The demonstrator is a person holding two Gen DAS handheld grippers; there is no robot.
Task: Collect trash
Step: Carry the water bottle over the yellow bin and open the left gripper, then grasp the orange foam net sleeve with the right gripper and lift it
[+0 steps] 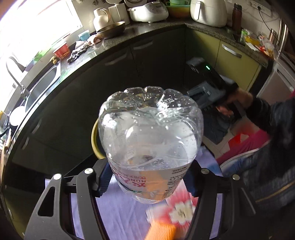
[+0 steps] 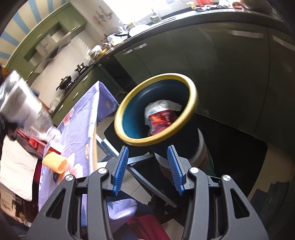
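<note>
My left gripper [image 1: 149,177] is shut on a clear plastic bottle [image 1: 151,129], its blue pads pressing on the labelled part and the bottle's base pointing away from me. Behind the bottle shows a sliver of the bin's yellow rim [image 1: 94,140]. In the right wrist view the bin [image 2: 192,96] stands just ahead, dark blue inside, holding a red crushed can [image 2: 161,119] and white tissue [image 2: 164,105]. My right gripper [image 2: 148,147] is open below the bin's mouth with nothing between its pads. The bottle [image 2: 18,101] appears blurred at the left edge.
A purple floral tablecloth [image 2: 81,118] covers a folding table, with an orange foam net sleeve [image 2: 54,163] lying on it. Dark cabinet fronts [image 1: 110,77] curve behind the bin. The counter carries a rice cooker [image 1: 149,12], a metal bowl [image 1: 111,28] and a sink [image 1: 42,83]. A person's hand [image 1: 241,96] is at right.
</note>
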